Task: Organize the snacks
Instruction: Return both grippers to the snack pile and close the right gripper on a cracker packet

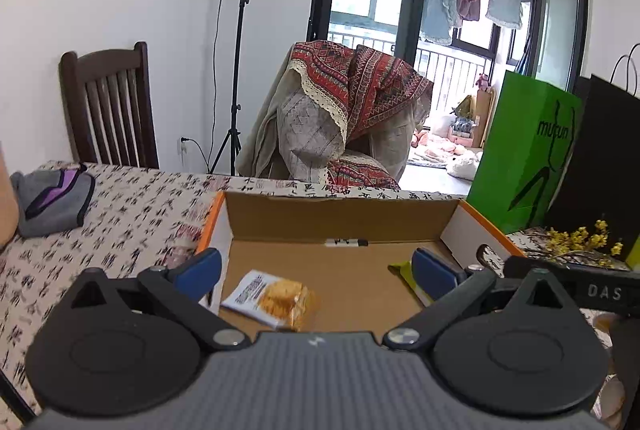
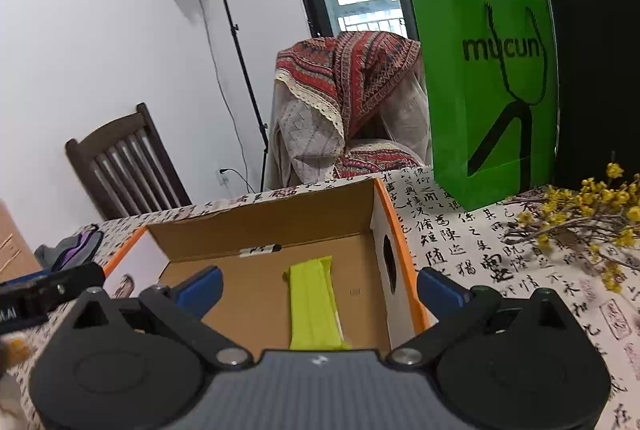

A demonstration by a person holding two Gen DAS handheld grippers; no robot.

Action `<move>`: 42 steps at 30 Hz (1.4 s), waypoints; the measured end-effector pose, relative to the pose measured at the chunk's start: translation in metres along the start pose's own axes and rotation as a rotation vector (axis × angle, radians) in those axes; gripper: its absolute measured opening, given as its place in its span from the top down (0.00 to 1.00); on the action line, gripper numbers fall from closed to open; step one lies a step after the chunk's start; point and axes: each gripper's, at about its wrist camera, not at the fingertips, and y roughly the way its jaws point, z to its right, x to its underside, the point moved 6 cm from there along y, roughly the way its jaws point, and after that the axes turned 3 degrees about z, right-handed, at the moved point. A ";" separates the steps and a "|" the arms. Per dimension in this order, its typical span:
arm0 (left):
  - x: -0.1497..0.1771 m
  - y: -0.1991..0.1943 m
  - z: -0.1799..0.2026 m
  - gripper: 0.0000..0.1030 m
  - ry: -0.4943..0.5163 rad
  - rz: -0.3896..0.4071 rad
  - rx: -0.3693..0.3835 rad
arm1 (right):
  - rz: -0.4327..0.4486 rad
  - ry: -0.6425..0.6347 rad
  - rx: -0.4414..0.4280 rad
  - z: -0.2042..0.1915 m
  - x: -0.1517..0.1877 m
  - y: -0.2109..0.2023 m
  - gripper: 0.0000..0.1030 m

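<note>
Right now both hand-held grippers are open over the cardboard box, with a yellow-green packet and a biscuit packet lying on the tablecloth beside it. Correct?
Not quite. Both packets lie inside the cardboard box, not on the tablecloth: the left wrist view shows the biscuit packet on its floor, the right wrist view the yellow-green packet. The left hand-held gripper and right hand-held gripper are open, as stated.
</note>
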 end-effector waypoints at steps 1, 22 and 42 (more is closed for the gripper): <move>0.003 -0.006 -0.002 0.00 -0.005 0.000 0.003 | 0.003 -0.010 -0.001 -0.001 0.002 -0.006 0.00; 0.072 -0.119 -0.049 0.00 -0.055 0.006 0.048 | 0.008 -0.099 -0.034 0.003 0.088 -0.123 0.00; 0.121 -0.141 -0.056 0.00 -0.051 0.033 0.066 | -0.014 -0.089 0.031 0.036 0.136 -0.153 0.00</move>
